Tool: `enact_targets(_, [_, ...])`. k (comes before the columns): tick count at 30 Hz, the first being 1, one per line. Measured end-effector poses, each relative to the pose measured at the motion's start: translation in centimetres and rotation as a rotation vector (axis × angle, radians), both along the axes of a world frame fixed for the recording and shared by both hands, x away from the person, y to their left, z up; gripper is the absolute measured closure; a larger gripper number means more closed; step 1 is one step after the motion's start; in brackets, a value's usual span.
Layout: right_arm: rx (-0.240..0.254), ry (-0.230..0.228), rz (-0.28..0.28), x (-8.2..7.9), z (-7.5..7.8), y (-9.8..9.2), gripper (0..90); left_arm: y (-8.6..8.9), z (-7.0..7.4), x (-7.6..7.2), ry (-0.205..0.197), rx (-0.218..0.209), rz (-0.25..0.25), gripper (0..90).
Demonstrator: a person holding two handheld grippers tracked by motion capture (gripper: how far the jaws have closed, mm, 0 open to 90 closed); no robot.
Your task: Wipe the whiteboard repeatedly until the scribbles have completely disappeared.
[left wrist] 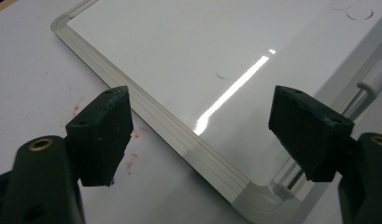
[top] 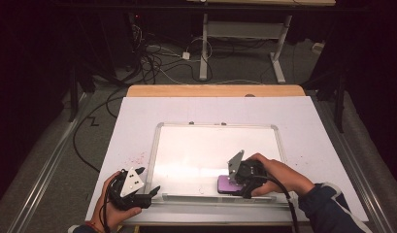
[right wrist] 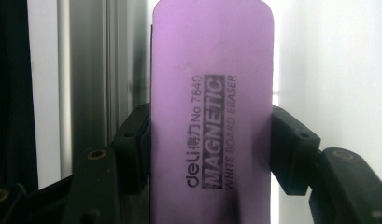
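A whiteboard (top: 215,125) with a silver frame lies flat on the white sheet that covers the table. A purple board eraser (top: 226,185), printed "MAGNETIC WHITE BOARD ERASER" (right wrist: 212,93), rests on the board near its front edge. My right gripper (top: 243,183) is shut on the eraser's two long sides, and the frame (right wrist: 86,70) runs just beside it. My left gripper (top: 148,180) stands open at the board's front left corner. One of its jaws is over the sheet, the other over the board (left wrist: 202,60), and nothing is between them.
Faint red stains (top: 138,158) mark the sheet left of the board. The table's wooden back edge (top: 215,91) shows beyond the sheet. Behind it are loose cables (top: 152,58) on the floor and another table's white legs (top: 204,48).
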State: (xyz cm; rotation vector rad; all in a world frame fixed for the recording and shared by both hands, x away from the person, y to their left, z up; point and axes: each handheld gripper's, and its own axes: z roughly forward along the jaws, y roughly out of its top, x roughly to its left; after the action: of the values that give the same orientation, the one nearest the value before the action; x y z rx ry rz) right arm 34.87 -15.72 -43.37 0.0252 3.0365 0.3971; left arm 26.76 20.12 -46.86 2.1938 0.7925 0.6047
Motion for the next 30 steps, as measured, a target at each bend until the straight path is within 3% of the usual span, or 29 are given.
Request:
enact_targets(11, [0.003,0.04,0.015,0.4,-0.4,6.6,40.9,0.0,0.0,0.0,0.0,-0.004,-0.006,20.7])
enact_targets(17, [0.017,0.036,0.025,0.4,-0.6,9.7,40.9,0.0,0.0,0.0,-0.001,-0.009,-0.003,20.7])
enact_targets(20, [0.0,0.037,0.027,0.5,-0.5,10.8,40.9,0.1,0.0,0.0,0.0,-0.008,-0.004,20.7])
enact_targets(25, [0.004,0.037,0.032,0.6,-0.6,11.1,41.0,0.1,0.0,-0.1,-0.001,-0.012,-0.004,20.7])
enact_targets(30, [0.008,0.033,0.017,1.0,-0.5,9.4,41.0,0.2,0.0,-0.1,0.0,-0.015,-0.004,20.7])
